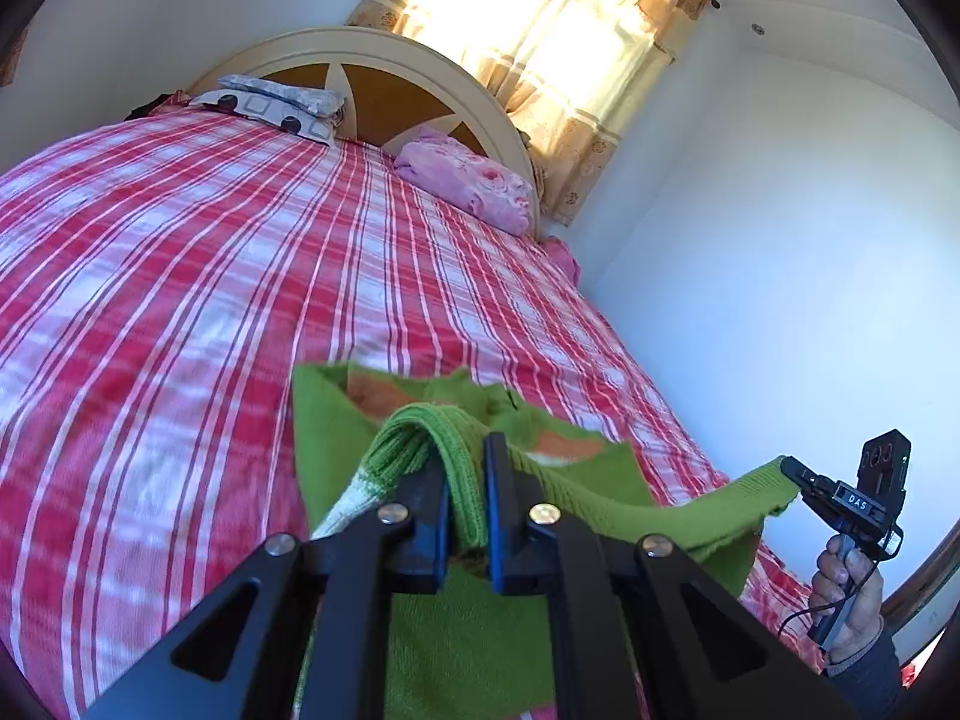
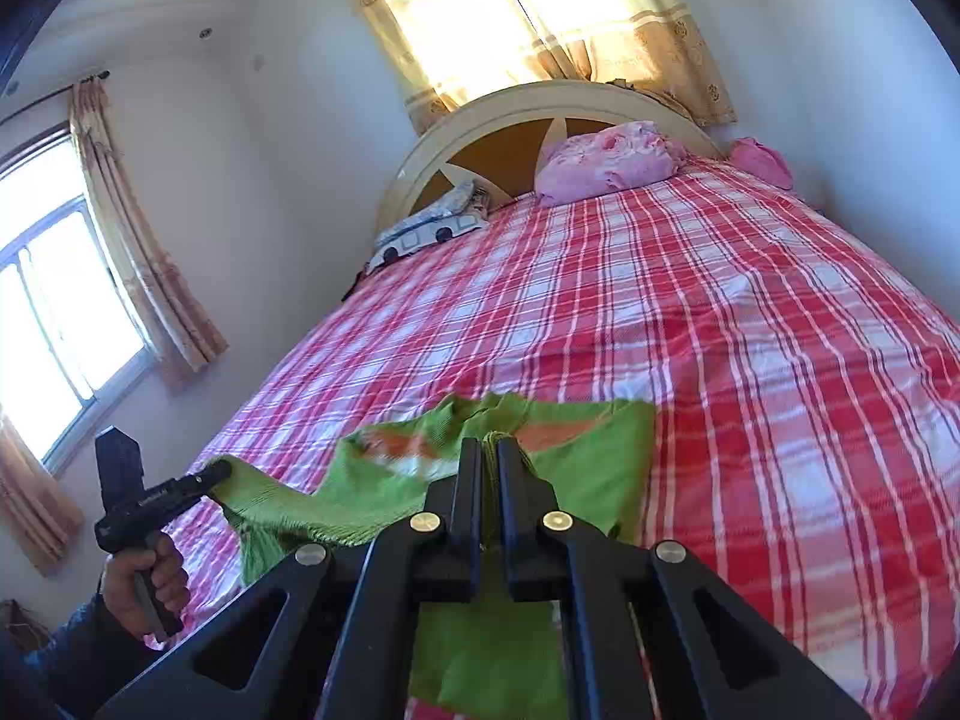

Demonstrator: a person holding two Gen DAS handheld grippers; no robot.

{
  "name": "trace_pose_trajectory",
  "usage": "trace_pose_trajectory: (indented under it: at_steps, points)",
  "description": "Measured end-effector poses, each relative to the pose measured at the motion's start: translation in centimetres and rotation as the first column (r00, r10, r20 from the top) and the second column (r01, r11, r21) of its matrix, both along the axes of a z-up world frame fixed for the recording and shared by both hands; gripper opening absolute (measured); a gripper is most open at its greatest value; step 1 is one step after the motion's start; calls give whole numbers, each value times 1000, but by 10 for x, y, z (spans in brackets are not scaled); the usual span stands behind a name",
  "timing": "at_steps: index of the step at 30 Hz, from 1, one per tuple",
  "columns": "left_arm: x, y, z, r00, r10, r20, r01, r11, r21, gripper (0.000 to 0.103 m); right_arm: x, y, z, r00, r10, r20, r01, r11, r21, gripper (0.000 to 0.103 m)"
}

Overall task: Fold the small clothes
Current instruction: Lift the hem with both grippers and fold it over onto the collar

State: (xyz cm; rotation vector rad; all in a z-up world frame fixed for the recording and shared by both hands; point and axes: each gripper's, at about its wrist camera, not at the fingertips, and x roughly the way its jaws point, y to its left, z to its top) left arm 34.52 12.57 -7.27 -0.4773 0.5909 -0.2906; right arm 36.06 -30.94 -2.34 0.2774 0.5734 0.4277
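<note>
A small green knit garment (image 1: pixel 480 630) with orange and white patches hangs between both grippers above the near end of the bed. My left gripper (image 1: pixel 467 480) is shut on a ribbed green edge of it. My right gripper (image 2: pixel 489 468) is shut on another green edge. In the left wrist view the right gripper (image 1: pixel 795 471) shows at the far right, pinching the stretched edge. In the right wrist view the left gripper (image 2: pixel 219 471) shows at the lower left, pinching the garment (image 2: pixel 492 660). The far part lies on the bedspread.
The bed has a red and white plaid cover (image 1: pixel 210 300). A pink pillow (image 1: pixel 474 180) and a patterned pillow (image 1: pixel 282 108) lie by the cream headboard (image 1: pixel 384 48). Curtained windows (image 2: pixel 510 12) and white walls surround the bed.
</note>
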Motion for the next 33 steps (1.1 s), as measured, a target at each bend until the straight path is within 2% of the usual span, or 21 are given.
trace_pose_trajectory:
  at_steps: [8, 19, 21, 23, 24, 25, 26, 28, 30, 32, 33]
  points:
    - [65, 3, -26, 998, 12, -64, -9, 999, 46, 10, 75, 0, -22, 996, -23, -83, 22, 1000, -15, 4]
    - [134, -5, -70, 986, 17, -168, 2, 993, 114, 10, 175, 0, -88, 962, -74, -264, 53, 995, -84, 4]
    - [135, -5, -77, 983, 32, -183, -11, 994, 113, 15, 186, 1, -100, 952, -100, -289, 70, 991, -113, 6]
    - [131, -6, -79, 982, 47, -181, -25, 992, 124, 20, 191, -3, -104, 950, -124, -287, 92, 988, -121, 26]
    - [123, -6, -77, 983, 53, -173, -30, 990, 137, 27, 190, -8, -105, 949, -140, -282, 110, 987, -118, 66]
    - [117, -6, -74, 985, 56, -163, -32, 989, 146, 35, 187, -12, -105, 951, -146, -271, 123, 987, -102, 88]
    - [109, -4, -70, 987, 65, -147, -41, 987, 158, 41, 180, -17, -104, 956, -142, -256, 124, 989, -85, 88]
    - [94, 0, -63, 991, 87, -106, -67, 981, 183, 64, 169, -18, -101, 961, -132, -243, 108, 988, -109, 88]
    - [77, 3, -58, 990, 117, -80, -98, 972, 213, 71, 153, -14, -97, 968, -131, -215, 96, 982, -163, 88]
    - [63, 2, -60, 991, 108, -83, -86, 967, 239, 72, 139, -5, -93, 974, -91, -207, 50, 979, -196, 87]
    - [58, -3, -65, 990, 105, -99, -74, 959, 275, 72, 136, -1, -93, 975, -75, -208, 30, 977, -210, 86]
